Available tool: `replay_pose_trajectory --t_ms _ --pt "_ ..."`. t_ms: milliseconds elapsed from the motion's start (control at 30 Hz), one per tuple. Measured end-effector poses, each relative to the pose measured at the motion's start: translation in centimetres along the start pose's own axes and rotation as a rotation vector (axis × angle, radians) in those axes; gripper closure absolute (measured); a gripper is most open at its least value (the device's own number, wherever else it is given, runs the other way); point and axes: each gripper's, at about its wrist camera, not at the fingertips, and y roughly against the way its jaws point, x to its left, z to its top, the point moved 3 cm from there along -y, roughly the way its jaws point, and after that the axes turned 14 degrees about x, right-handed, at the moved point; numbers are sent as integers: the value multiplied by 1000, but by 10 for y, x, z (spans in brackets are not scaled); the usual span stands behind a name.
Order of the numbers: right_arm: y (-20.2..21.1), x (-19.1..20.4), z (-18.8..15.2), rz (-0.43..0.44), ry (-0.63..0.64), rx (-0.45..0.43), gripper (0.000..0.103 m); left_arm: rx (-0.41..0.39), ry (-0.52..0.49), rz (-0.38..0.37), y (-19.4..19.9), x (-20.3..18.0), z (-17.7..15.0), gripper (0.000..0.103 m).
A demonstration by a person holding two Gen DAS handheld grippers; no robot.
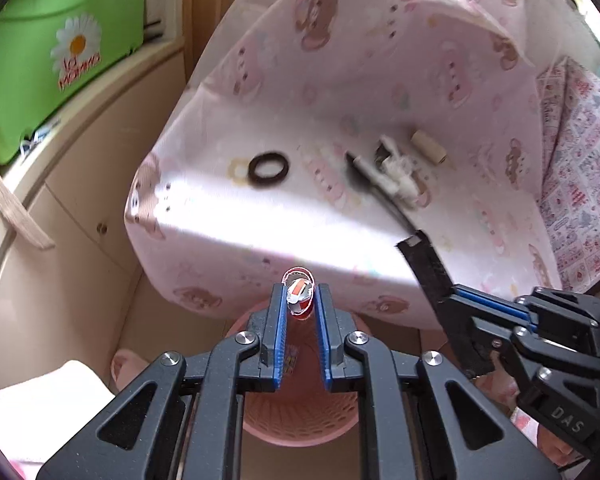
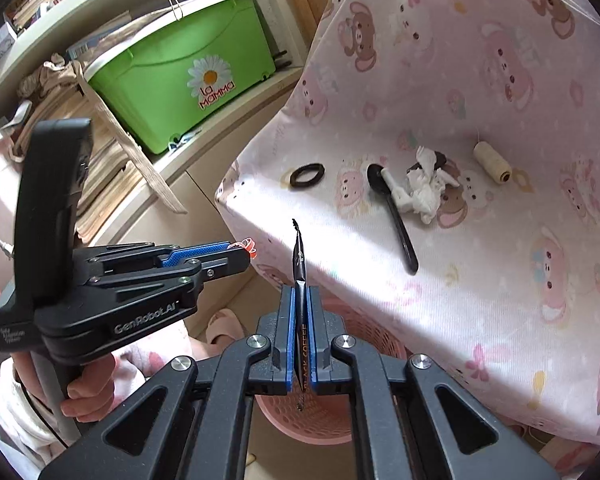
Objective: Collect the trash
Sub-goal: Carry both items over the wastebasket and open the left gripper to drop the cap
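Hand-held grippers (image 2: pixel 300 292) over pink-clothed table (image 2: pixel 480 260)

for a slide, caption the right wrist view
Right claw clamps a black coffee sachet above the pink basket.

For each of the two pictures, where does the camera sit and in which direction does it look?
Left wrist view: on the left gripper, looking down past its jaws, shut on a small wrapper, over a pink basket; the right gripper shows at right.
Right wrist view: on the right gripper, jaws shut on a black coffee sachet, above the same basket; the left gripper and a hand show at left.
Shared: cloth-covered table, black ring, spoon, tissue, thread spool, green box.
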Motion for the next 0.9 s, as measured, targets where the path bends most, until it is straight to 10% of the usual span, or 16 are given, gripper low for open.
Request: replay_pose_trajectory --t_ms 900 --pt "-103 6 -29 -193 61 255 97 356 181 -22 -104 43 -22 90"
